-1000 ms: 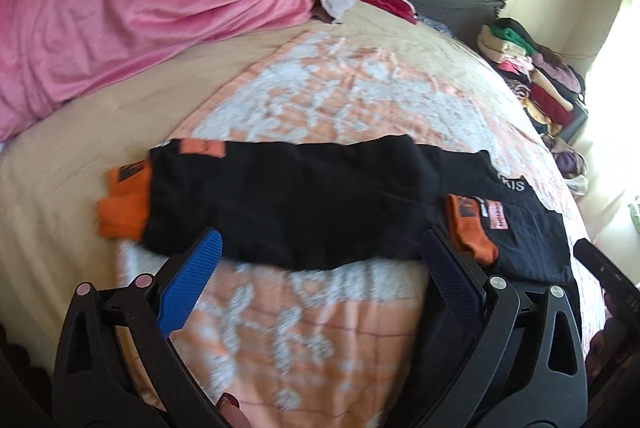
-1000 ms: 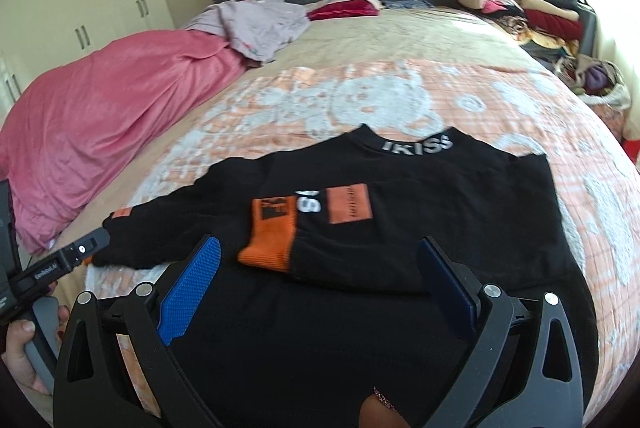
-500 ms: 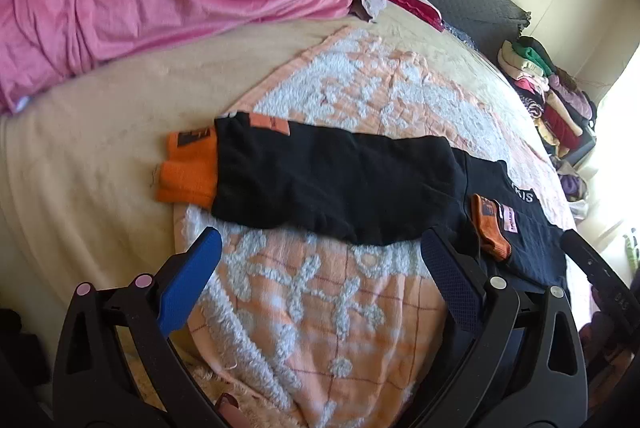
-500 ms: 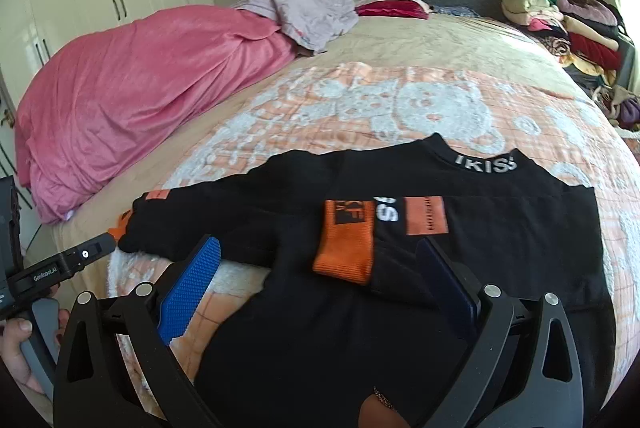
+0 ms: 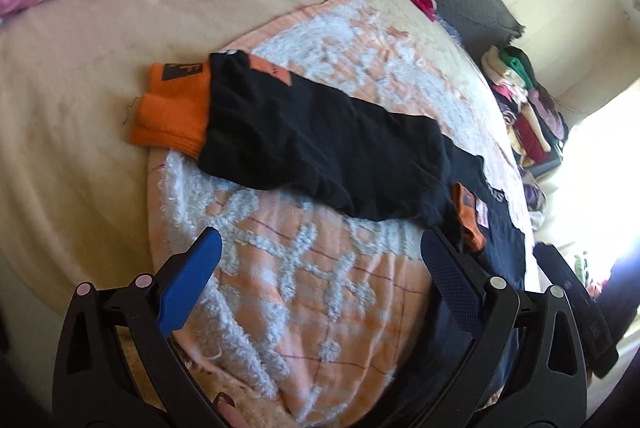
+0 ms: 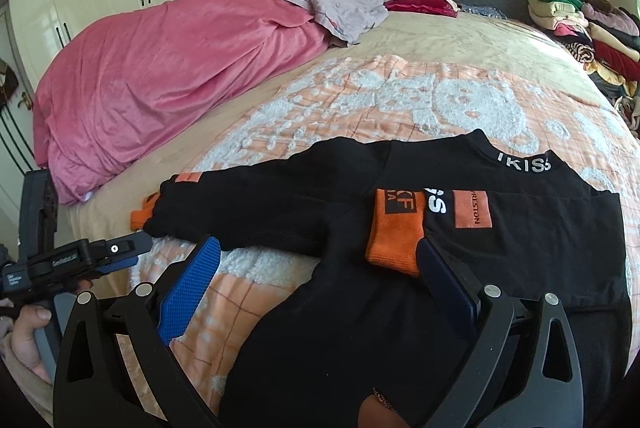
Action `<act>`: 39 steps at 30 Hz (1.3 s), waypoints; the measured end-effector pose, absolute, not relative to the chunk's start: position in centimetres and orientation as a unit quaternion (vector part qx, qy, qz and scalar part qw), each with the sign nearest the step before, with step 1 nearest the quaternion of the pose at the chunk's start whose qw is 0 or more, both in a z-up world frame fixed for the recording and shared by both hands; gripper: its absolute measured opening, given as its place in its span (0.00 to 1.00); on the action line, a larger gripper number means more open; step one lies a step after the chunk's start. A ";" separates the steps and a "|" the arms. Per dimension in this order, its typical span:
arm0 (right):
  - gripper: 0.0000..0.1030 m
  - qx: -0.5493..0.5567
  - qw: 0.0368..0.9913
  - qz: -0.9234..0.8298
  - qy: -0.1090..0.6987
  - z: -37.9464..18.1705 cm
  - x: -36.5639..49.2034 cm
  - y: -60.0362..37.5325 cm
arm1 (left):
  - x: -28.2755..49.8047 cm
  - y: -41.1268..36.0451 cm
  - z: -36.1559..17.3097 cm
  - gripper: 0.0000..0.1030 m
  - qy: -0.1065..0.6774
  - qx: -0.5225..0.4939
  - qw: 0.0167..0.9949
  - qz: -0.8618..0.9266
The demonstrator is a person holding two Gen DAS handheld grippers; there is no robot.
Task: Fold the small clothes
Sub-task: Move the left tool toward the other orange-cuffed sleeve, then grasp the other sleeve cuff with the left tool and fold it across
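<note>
Lying flat, the black top [image 6: 460,228] had one sleeve [image 6: 400,232] tucked in, one sleeve [image 5: 312,135] left; both grippers [image 5: 320,292] [image 6: 320,284] gaped, holding nothing

Bright daylight fills the room. In the left wrist view it pours in from the right side, and that window spot [image 5: 600,228] is so white that nothing shows in it. The black top [image 6: 440,248] is so dark that its folds are hard to see. Both views bend round like a bowl, with black corners. The bed [image 5: 80,107] looks curved. Things at the edges look a little soft and smeared.
</note>
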State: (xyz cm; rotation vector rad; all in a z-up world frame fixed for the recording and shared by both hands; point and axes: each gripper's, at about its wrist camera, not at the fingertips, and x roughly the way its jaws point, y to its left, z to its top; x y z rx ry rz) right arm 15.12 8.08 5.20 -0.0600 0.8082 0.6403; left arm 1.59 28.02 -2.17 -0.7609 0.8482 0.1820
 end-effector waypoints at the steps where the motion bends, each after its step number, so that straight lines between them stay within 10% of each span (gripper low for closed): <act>1: 0.95 -0.028 0.870 0.305 0.386 5.2 15.1 8.0 | 1.7 28.1 -2.3 0.91 0.401 -0.364 0.836 0.088; 20: 0.95 0.007 0.870 0.291 0.398 4.4 16.3 6.4 | 3.6 32.2 -4.4 0.66 0.320 -0.490 0.791 0.178; 30: 0.95 0.030 0.868 0.268 0.417 2.9 17.8 5.1 | 4.3 33.8 -5.4 0.11 0.284 -0.496 0.793 0.210; 39: 0.95 0.045 0.868 0.256 0.424 2.5 18.1 3.8 | 4.0 32.3 -2.5 0.04 0.249 -0.438 0.843 0.188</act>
